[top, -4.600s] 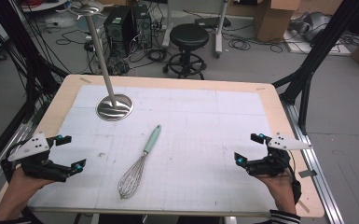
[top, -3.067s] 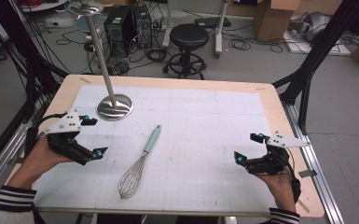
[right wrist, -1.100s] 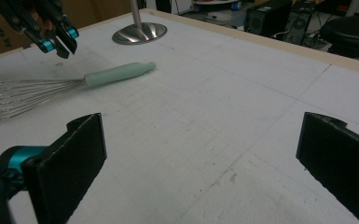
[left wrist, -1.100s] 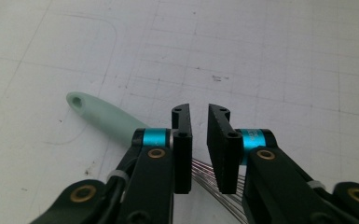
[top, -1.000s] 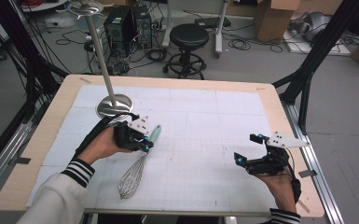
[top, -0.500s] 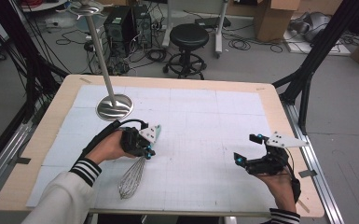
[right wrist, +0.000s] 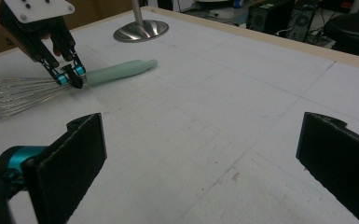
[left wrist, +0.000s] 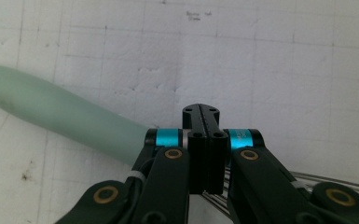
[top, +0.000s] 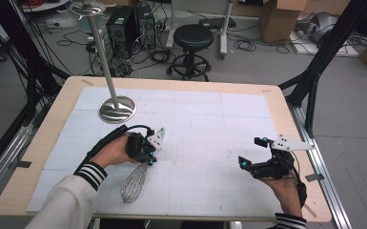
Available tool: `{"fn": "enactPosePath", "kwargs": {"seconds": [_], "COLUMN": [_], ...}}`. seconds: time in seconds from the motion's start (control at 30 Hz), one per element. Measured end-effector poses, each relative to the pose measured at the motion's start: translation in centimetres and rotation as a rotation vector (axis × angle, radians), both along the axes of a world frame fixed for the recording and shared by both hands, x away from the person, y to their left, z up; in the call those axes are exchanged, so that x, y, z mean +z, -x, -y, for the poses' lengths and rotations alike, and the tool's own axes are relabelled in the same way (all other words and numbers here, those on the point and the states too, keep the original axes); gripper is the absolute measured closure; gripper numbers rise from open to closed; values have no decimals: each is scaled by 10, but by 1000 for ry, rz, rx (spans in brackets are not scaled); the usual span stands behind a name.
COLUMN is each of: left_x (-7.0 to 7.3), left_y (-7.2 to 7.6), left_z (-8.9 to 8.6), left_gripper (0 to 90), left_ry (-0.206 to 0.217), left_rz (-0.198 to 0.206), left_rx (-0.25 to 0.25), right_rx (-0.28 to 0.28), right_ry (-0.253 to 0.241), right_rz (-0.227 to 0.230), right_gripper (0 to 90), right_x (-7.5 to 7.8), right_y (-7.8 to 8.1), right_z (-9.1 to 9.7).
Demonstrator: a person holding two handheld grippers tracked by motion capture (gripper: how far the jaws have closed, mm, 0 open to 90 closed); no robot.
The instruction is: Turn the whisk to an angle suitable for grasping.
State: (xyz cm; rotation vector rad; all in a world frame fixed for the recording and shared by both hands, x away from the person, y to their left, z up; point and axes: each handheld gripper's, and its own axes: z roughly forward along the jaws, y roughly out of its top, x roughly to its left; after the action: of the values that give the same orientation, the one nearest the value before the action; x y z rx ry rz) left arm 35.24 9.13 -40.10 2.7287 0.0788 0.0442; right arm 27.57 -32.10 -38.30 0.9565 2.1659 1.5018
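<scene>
While a whisk [top: 136, 180] lies on the white gridded mat [top: 209, 124] toward the table's [top: 286, 119] near-left corner, its wire cage pointing at the near edge and its pale green handle [left wrist: 60, 116] angled toward the far side, the left gripper [top: 148, 160] sits down on the spot where handle meets wires. Seen from the left gripper view, its black fingers [left wrist: 204, 140] are pressed together with no gap between them, the green handle running off to one side and the wires to the other; whether they actually pinch the whisk or merely rest against it cannot be told. From the right gripper view, the same closed tips touch the junction of handle and wires. At the near-right corner, the right gripper [top: 251, 151] is held just above the mat in the person's hand [top: 283, 183], its fingers [right wrist: 70, 163] spread wide apart with nothing between them. A polished metal stand [top: 117, 109], round base and slim upright pole, rests near the far-left corner, well apart from both grippers.
</scene>
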Motion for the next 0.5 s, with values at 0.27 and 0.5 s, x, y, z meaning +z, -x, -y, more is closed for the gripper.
{"fn": "enactPosePath", "kwargs": {"seconds": [0.27, 0.5], "left_x": [4, 5], "left_y": [0, -1], "left_z": [-7, -14], "left_gripper": [899, 899], "left_ry": [-26, -77], "left_rz": [5, 20], "left_rx": [18, 43], "right_rx": [0, 0], "right_ry": [0, 0], "right_rz": [0, 2], "right_gripper": [5, 5], "right_x": [0, 0], "right_y": [0, 0], "right_z": [0, 0]}}
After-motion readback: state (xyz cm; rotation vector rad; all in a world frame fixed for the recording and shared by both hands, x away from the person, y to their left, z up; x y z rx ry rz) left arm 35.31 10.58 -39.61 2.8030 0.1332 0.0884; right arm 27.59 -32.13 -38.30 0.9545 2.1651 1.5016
